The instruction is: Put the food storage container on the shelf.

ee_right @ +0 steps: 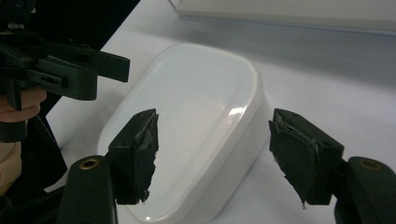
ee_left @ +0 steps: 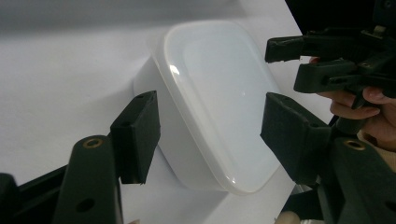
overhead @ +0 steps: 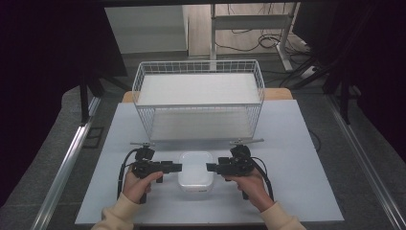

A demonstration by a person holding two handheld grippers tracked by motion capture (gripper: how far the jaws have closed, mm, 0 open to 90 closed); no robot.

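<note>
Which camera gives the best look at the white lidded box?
The right gripper view: the white lidded box shows lid, rim and side wall close up. The left gripper view shows it tilted, a corner hidden by a jaw; the high view shows it small.

The lidded white box (ee_right: 187, 135) hides its contents, its near corner masked by the right tool's (ee_right: 212, 154) jaw.

White wire basket (overhead: 198, 98), grey table (overhead: 297, 158)

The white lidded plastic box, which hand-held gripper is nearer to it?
Neither clearly: left hand-held gripper at the white lidded plastic box's left edge, right hand-held gripper at its right edge.
</note>
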